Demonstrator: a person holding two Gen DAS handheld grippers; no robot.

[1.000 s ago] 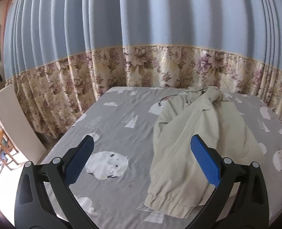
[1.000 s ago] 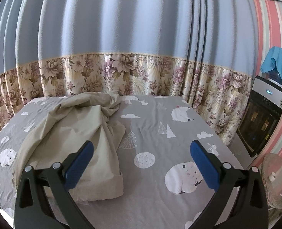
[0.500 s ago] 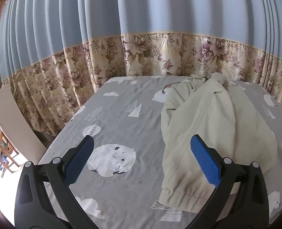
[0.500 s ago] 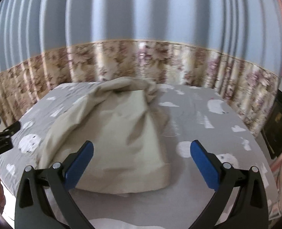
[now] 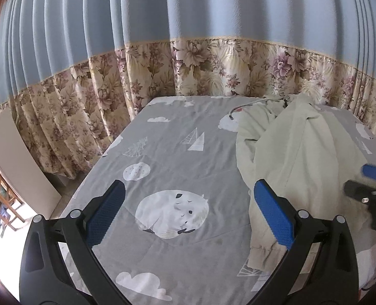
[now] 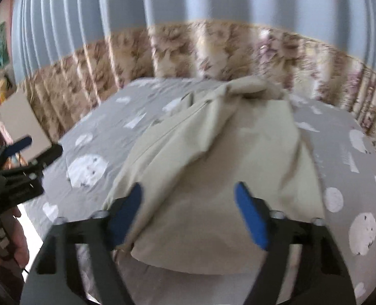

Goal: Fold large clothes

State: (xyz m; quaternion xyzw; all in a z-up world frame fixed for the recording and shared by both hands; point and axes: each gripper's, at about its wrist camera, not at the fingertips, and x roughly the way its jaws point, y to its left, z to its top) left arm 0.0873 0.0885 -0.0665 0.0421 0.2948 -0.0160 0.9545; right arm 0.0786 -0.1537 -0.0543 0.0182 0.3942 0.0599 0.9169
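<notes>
A rumpled beige garment [image 5: 297, 157] lies heaped on the right half of a bed [image 5: 177, 157] covered in a grey sheet printed with white animals, trees and clouds, its hemmed near edge close to the bed's near side. The left gripper [image 5: 188, 213] hangs over bare sheet just left of the cloth, blue pads spread wide, nothing between them. The right gripper [image 6: 188, 213] hovers directly above the garment's near end, jaws parted and empty, its view smeared by blur. Each tool shows at the edge of the other's view. A blue curtain [image 5: 188, 25] with a floral lower band wraps the far and left sides of the bed
</notes>
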